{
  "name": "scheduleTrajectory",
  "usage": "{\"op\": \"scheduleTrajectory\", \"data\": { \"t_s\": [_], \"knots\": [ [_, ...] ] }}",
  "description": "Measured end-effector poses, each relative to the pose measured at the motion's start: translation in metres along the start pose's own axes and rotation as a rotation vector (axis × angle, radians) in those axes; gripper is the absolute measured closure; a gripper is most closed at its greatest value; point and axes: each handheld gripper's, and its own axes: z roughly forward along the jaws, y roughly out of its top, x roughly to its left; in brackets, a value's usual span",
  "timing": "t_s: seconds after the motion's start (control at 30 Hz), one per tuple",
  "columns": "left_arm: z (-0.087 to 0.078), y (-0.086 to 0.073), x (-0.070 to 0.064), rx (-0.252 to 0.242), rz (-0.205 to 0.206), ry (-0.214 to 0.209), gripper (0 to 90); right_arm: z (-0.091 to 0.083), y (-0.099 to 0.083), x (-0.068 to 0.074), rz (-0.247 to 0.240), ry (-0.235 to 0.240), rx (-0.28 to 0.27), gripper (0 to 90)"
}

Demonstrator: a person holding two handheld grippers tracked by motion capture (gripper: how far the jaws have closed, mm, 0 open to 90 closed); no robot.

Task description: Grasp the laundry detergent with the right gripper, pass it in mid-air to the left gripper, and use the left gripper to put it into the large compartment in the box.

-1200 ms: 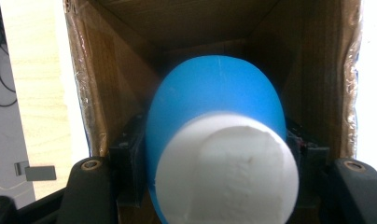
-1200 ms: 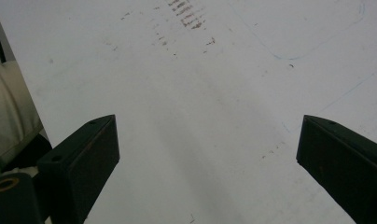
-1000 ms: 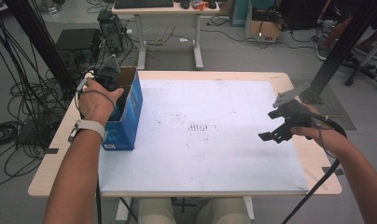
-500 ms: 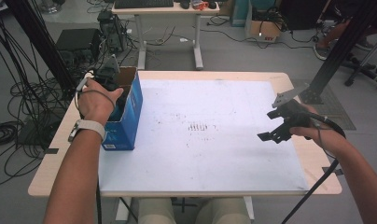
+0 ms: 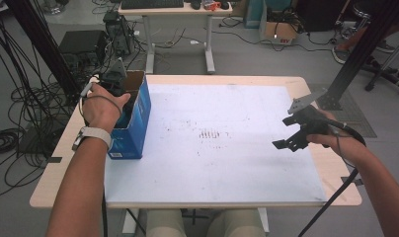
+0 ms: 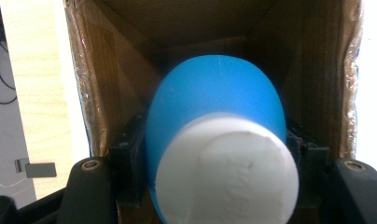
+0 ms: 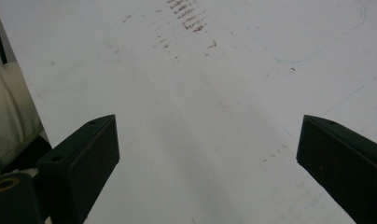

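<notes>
A blue cardboard box (image 5: 133, 129) with an open top stands at the table's left edge. My left gripper (image 5: 122, 101) reaches down into it. In the left gripper view, the left gripper (image 6: 214, 158) is shut on a blue rounded object (image 6: 214, 100) with a white cylindrical end (image 6: 226, 175) facing the camera, inside the box's brown walls (image 6: 107, 93). My right gripper (image 5: 285, 132) hovers over the right side of the white sheet (image 5: 217, 133). The right gripper (image 7: 207, 140) is open wide, and between its fingers (image 7: 84, 158) is nothing but the sheet.
The white sheet covers most of the wooden table (image 5: 331, 163) and bears faint dark smudges (image 5: 210, 133) at its middle. Cables (image 5: 19, 113), black frame posts (image 5: 39, 44) and another desk (image 5: 178, 10) stand beyond the table.
</notes>
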Motion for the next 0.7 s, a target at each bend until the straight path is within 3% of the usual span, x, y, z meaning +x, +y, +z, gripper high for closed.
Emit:
{"op": "scheduleTrajectory", "data": {
  "t_s": [0.7],
  "knots": [
    [-0.0003, 0.0002, -0.0005, 0.003, -0.001, 0.005, 37.2, 0.0006, -0.0005, 0.0002, 0.000, 0.000, -0.004, 5.8]
  ]
}}
